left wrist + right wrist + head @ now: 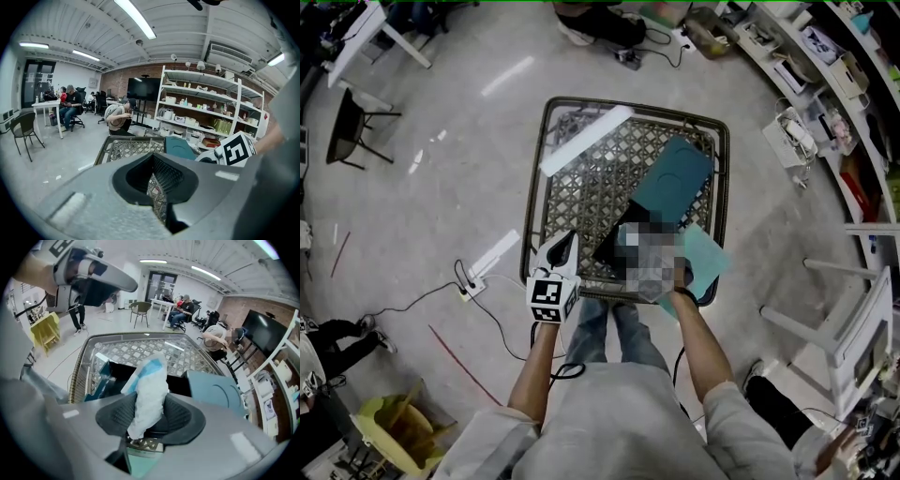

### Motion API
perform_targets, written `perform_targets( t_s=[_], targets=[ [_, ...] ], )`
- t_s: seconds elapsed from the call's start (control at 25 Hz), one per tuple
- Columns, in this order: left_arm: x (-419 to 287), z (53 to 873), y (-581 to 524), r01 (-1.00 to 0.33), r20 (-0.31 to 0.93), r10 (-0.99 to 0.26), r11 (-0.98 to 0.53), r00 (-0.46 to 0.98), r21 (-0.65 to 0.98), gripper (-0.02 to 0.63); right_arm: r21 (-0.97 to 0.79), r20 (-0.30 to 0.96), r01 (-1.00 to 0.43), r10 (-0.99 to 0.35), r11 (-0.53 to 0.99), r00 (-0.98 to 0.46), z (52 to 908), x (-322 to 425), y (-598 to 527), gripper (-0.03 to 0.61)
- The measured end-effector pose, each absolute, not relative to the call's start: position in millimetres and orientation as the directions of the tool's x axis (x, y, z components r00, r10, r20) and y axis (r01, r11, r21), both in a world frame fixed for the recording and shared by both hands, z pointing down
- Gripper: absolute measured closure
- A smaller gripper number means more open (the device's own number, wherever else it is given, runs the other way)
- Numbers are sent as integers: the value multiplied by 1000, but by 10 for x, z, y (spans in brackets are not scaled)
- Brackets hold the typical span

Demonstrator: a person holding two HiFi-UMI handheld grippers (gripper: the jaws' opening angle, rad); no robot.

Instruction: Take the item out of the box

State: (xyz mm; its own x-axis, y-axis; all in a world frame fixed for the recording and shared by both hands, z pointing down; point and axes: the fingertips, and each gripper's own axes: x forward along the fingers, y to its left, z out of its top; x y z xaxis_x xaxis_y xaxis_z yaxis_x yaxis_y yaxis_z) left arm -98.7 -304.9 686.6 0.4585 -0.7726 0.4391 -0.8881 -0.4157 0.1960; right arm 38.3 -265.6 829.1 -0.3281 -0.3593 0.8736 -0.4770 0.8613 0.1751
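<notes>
The surface (581,202) is a square metal lattice top on a grey concrete floor (441,187) in an open workroom. White shelving (206,112) lines a brick wall, and people sit at desks (70,103) further off. A black chair (352,127) stands well apart, and a white power strip (469,286) with its cable lies on the floor near the surface's corner.

A long white strip (586,141) lies aslant across the far part of the lattice. The teal box (675,178) lies open at the near right, its dark inside (117,373) exposed and its lid (220,392) folded away to the right.

The right gripper (150,404) is over the box's near end, its jaws pinching a white-and-blue packet (149,380) that stands up between the pads, in front of the dark opening. The right hand (682,300) grips it from below, forearm stretched forward. The left gripper (567,242) hangs over the near left edge, beside the box and clear of it, jaws drawn together with nothing between them.
</notes>
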Motion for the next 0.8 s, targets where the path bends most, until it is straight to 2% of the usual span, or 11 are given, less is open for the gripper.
perform_targets(
  t_s=[0.16, 0.4, 0.6, 0.8],
  targets=[
    [-956, 6815, -3065, -885, 429, -775, -425, 463, 188, 607, 157, 818, -618, -452, 770, -356, 8018, 494, -2748, 405],
    [-897, 6704, -3083, -881, 421, -775, -437, 472, 182, 607, -29, 699, -841, -590, 541, -403, 7632, 727, -2905, 403],
    [-880, 6614, -3092, -881, 415, -779, -438, 470, 178, 607, -152, 625, -913, -678, 379, -386, 7470, 963, -2946, 403],
    [-868, 6515, -3103, -886, 402, -790, -428, 463, 180, 607, -201, 558, -935, -750, 293, -355, 7243, 1146, -2953, 403]
  ],
)
